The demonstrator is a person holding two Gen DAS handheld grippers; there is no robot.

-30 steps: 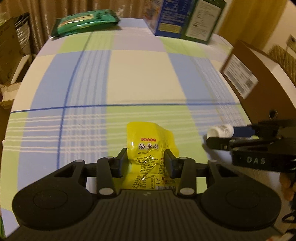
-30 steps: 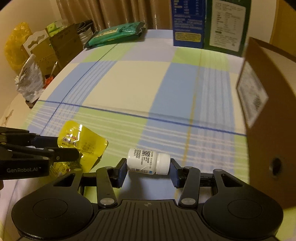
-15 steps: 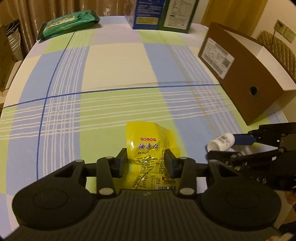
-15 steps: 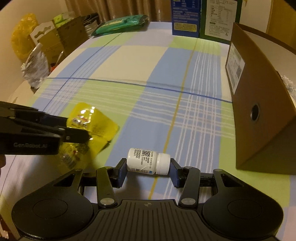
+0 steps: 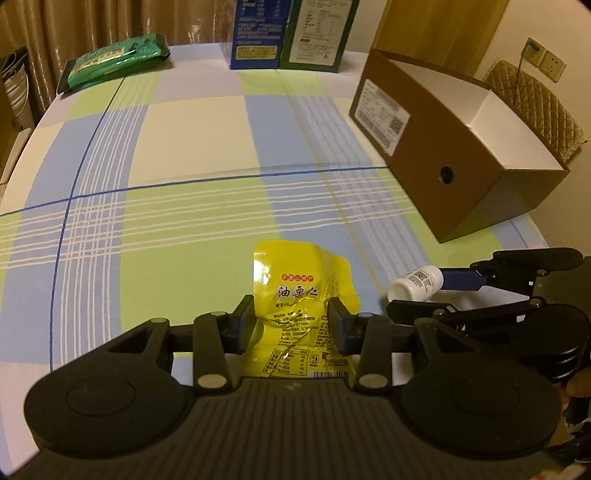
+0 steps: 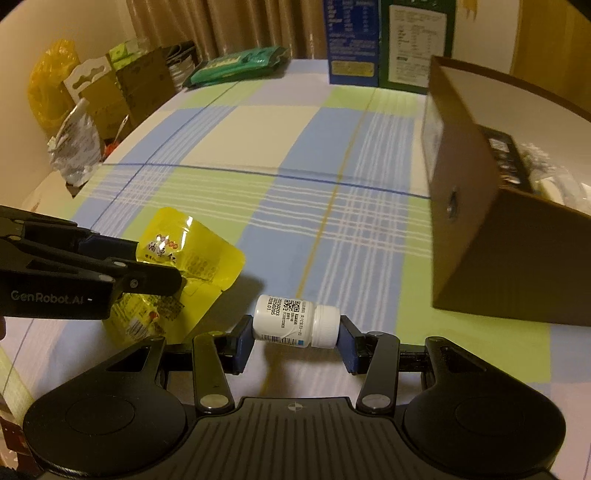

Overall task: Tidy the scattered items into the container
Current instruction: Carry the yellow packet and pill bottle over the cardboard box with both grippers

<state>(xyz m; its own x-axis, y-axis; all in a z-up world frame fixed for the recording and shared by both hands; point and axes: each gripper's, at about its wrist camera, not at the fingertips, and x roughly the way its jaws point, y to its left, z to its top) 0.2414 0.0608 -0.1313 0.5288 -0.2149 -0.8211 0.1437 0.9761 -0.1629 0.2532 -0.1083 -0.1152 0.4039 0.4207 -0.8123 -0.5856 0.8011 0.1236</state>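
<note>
My left gripper [image 5: 291, 319] is shut on a yellow snack packet [image 5: 301, 295] and holds it above the checked tablecloth; the packet also shows in the right wrist view [image 6: 184, 266]. My right gripper [image 6: 295, 330] is shut on a small white pill bottle [image 6: 295, 320], held sideways by its base and cap; the bottle also shows in the left wrist view [image 5: 415, 283]. The open brown cardboard box [image 5: 443, 147] stands at the right, ahead of both grippers. In the right wrist view the box [image 6: 480, 206] holds some white items.
A green packet [image 5: 110, 61] lies at the far left of the table. A blue box [image 5: 258, 33] and a green box [image 5: 317, 33] stand at the far edge. Bags and cartons [image 6: 92, 103] crowd the floor left of the table. A padded chair [image 5: 535, 99] is behind the box.
Both grippers have risen and pulled back with their loads. The brown box now shows more fully, and its open top has come into sight.
</note>
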